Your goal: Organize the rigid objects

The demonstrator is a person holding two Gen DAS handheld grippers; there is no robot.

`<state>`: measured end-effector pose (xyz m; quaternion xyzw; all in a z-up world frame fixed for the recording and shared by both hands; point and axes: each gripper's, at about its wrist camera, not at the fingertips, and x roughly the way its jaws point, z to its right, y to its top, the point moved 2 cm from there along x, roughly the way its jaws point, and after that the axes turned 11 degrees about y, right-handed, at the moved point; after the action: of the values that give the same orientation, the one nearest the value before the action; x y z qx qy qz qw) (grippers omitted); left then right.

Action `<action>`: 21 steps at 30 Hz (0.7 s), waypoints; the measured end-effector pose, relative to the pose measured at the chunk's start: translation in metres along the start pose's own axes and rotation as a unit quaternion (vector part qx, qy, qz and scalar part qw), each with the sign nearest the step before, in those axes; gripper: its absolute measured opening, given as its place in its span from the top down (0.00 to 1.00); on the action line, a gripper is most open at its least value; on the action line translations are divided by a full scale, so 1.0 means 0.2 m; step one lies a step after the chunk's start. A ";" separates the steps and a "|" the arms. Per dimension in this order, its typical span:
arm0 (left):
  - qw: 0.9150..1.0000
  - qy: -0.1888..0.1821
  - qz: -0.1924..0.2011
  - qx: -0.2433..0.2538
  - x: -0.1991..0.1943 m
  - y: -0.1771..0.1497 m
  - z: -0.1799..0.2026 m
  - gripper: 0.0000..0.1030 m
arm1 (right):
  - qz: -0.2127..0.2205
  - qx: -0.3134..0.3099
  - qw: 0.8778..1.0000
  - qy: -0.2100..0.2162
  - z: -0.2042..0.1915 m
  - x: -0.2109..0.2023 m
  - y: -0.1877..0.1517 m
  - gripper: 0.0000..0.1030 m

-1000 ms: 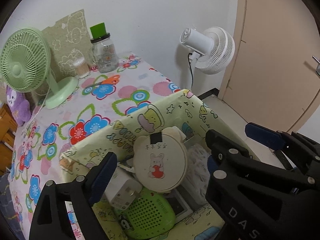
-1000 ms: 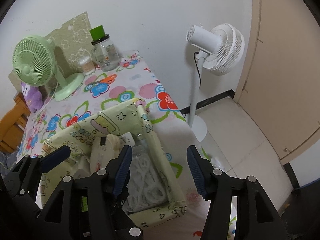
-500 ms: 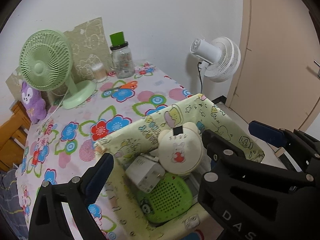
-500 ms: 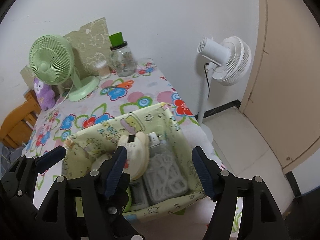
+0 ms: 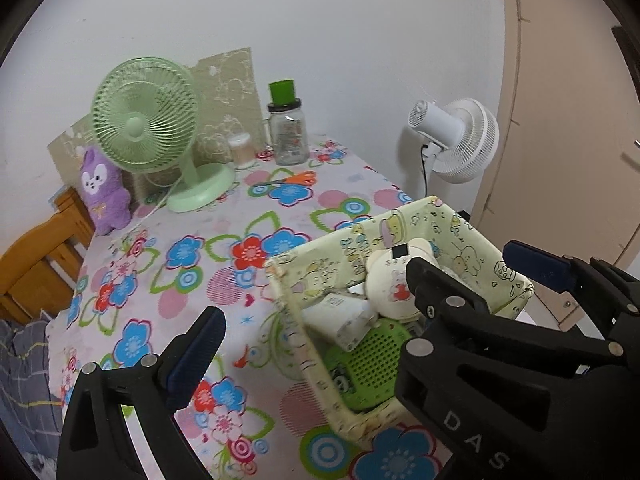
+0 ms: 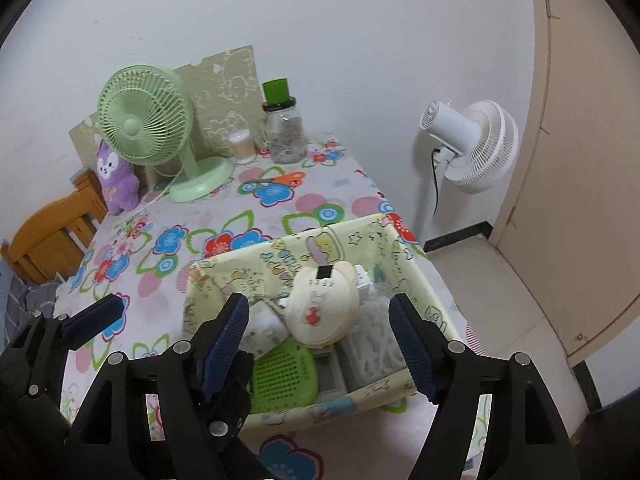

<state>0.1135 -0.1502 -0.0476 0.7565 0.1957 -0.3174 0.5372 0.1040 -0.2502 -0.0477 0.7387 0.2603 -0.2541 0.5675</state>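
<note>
Change: we pulled back from the storage box [image 6: 384, 390] | left gripper [image 5: 316, 308] and right gripper [image 6: 320, 342] opening, both empty | items [image 6: 324, 308] seem stowed.

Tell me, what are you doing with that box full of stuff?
A person is tidying hard things into the yellow fabric box on the flowered table. Inside sit a cream bear-eared case, a green speaker and a white charger. Both tongs are empty: the right tongs are opening above the box, and the left tongs are opening beside them. Scissors lie farther back.
</note>
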 end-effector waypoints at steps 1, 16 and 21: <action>1.000 0.003 0.002 -0.005 -0.01 -0.01 -0.02 0.02 | 0.002 -0.002 1.000 0.001 -0.02 -0.01 0.00 0.24; 0.996 0.054 0.022 -0.062 -0.20 -0.18 -0.37 0.00 | 0.033 -0.038 0.998 0.025 -0.30 -0.13 -0.09 0.19; 0.994 0.066 0.030 -0.079 -0.27 -0.23 -0.45 0.00 | 0.040 -0.047 0.998 0.030 -0.36 -0.18 -0.12 0.18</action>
<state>0.0692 -0.0479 -0.0226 0.7365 0.2329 -0.2341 0.5904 0.0674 -0.1783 -0.0253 0.7285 0.2585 -0.1966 0.6032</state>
